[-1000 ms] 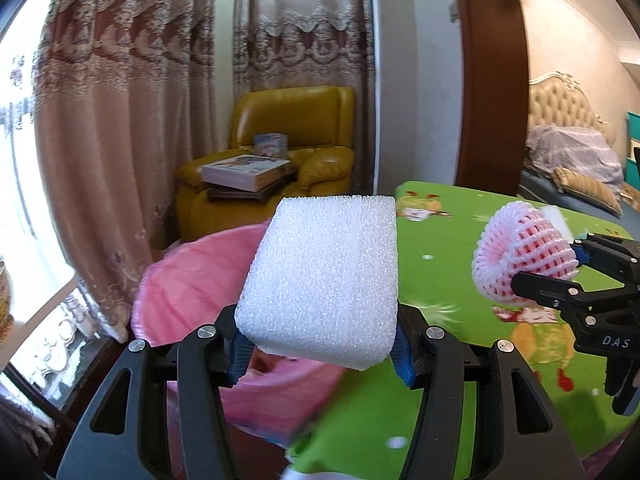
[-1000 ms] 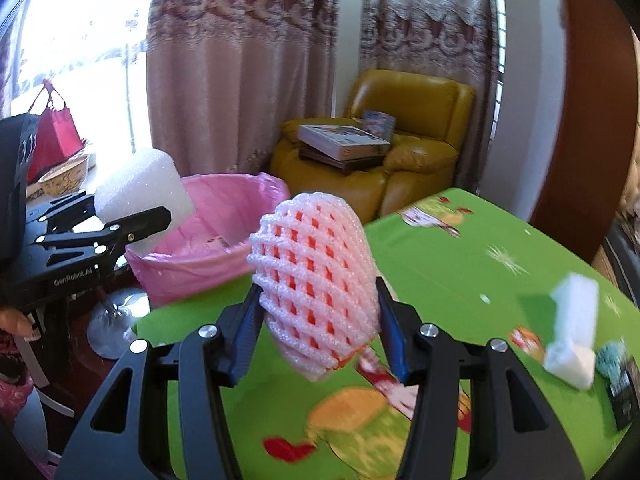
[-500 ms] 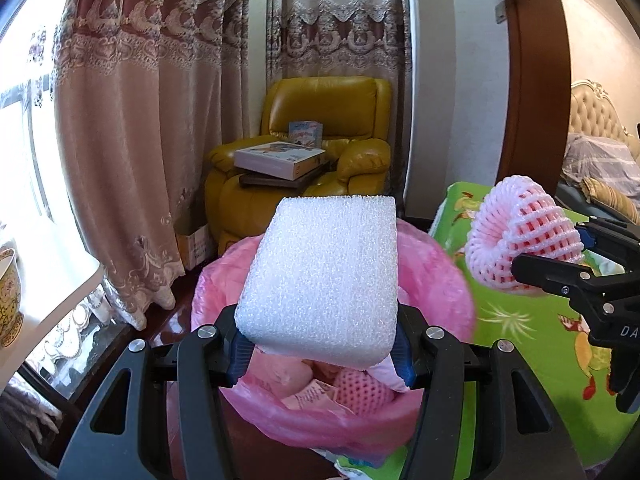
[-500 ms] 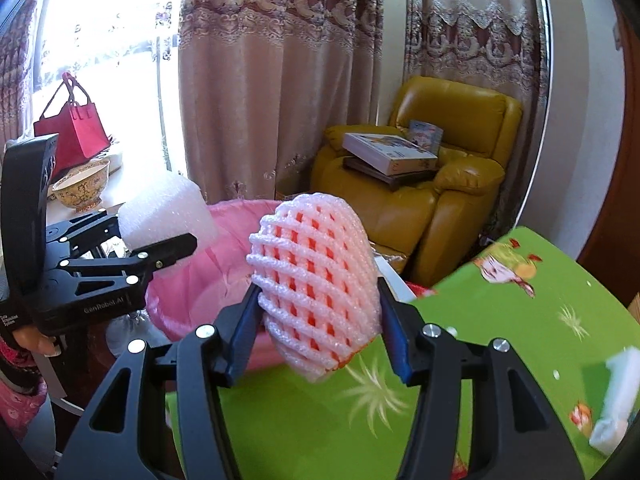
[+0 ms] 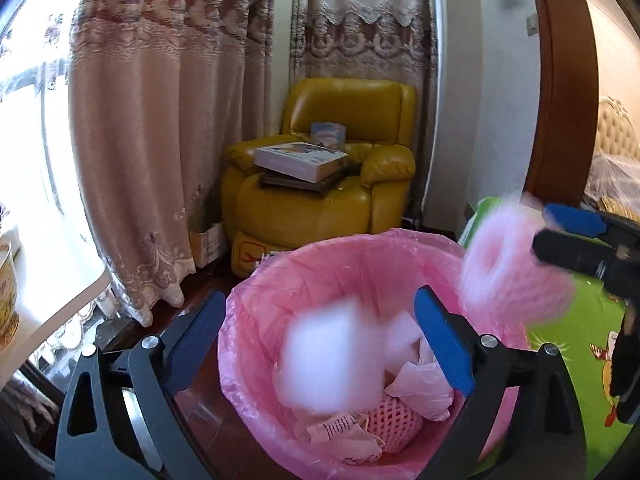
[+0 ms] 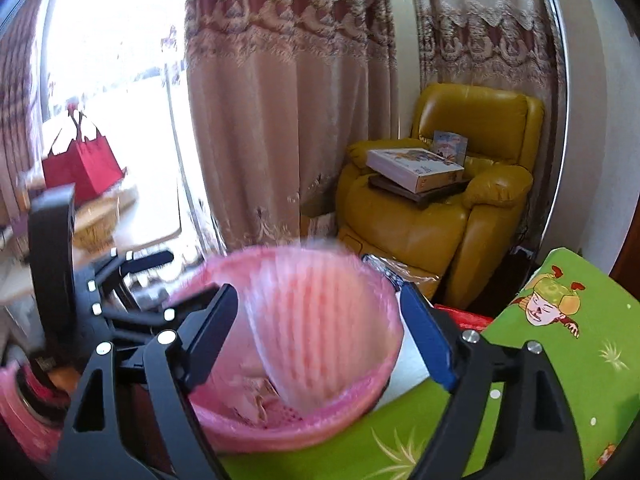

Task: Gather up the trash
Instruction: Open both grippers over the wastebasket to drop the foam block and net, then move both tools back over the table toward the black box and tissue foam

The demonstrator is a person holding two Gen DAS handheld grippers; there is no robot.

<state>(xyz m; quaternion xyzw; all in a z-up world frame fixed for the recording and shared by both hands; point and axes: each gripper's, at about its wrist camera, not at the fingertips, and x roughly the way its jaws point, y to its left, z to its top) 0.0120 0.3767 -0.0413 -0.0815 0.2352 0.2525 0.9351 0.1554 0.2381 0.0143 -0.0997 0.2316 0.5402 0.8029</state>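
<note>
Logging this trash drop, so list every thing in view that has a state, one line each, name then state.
left gripper: jaws opening, pads off the foam
white foam block: released, blurred, dropping into the bin
right gripper: jaws opening, pads off the net
pink foam fruit net: released, blurred, above the bin
pink-lined trash bin: open, partly filled with wrappers and another net
yellow armchair: boxes stacked on its seat
</note>
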